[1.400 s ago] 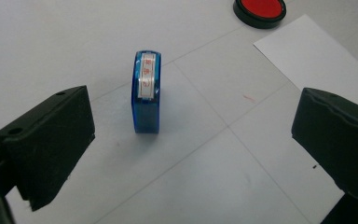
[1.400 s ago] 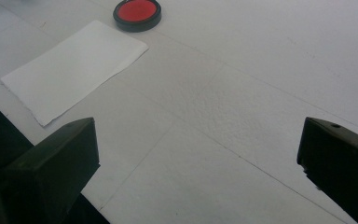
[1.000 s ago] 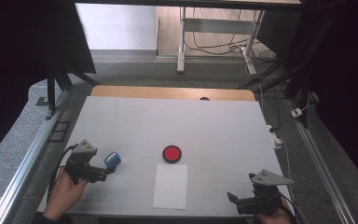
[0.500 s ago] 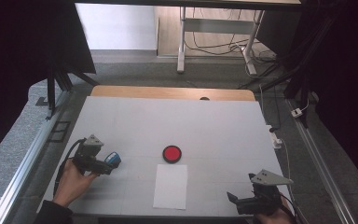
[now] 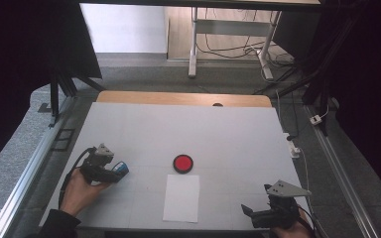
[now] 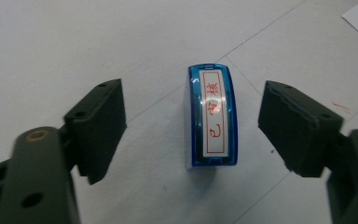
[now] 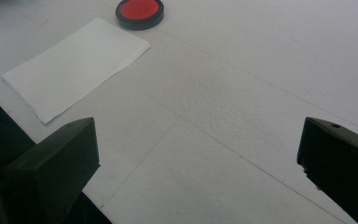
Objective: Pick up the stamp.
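Table (image 5: pixel 188 129) laid out with white paper (image 5: pixel 181 197) low in the middle and red ink pad (image 5: pixel 183 163) just above it, both untouched. Blue stamp (image 6: pixel 212 123) at lower left standing between the left gripper (image 6: pixel 191 128) jaws, just been closing, pads not yet pressing. Right gripper (image 7: pixel 196 158) idle at lower right, jaws wide apart on nothing; grasp, inking and stamping apparently all left.

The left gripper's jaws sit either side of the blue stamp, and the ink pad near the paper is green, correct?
Not quite: the ink pad is red, as the high view shows. The left gripper does straddle the blue stamp, jaws just closing but not yet touching, and the pad is near the paper.
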{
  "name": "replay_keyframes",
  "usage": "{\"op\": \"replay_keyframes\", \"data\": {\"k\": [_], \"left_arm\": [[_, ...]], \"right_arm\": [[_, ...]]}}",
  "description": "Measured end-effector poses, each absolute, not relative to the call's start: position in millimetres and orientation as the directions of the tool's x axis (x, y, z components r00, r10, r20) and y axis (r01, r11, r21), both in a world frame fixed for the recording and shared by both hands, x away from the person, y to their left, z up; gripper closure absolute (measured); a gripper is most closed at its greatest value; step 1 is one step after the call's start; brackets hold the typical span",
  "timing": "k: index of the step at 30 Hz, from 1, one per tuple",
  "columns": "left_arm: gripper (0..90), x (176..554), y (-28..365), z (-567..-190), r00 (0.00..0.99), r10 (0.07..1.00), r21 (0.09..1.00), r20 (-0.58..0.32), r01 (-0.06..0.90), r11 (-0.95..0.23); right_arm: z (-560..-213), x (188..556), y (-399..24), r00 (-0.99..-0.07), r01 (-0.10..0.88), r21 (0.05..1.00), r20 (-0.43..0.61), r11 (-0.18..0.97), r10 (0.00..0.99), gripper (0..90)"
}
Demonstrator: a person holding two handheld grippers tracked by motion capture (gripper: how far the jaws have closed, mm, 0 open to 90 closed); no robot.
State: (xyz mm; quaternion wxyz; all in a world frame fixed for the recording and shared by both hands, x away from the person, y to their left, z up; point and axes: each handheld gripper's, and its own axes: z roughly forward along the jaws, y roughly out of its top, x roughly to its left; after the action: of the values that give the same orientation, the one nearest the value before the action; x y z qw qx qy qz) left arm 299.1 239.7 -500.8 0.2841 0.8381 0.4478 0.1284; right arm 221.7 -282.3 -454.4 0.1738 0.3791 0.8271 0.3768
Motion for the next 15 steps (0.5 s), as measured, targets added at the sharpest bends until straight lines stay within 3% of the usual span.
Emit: {"op": "replay_keyframes", "data": {"k": [6, 15], "left_arm": [[42.7, 300.4, 239.5, -501.7, 0.561, 0.826, 0.575, -0.057, 0.695, -0.432], [55.3, 301.8, 238.2, -502.5, 0.564, 0.824, 0.56, -0.061, 0.702, -0.439]], "right_arm": [[-454.5, 221.7, -282.1, -0.654, 0.496, 0.754, -0.003, 0.431, 0.757, 0.0], [-454.6, 221.7, -281.8, -0.656, 0.494, 0.753, -0.004, 0.434, 0.755, 0.0]]}}
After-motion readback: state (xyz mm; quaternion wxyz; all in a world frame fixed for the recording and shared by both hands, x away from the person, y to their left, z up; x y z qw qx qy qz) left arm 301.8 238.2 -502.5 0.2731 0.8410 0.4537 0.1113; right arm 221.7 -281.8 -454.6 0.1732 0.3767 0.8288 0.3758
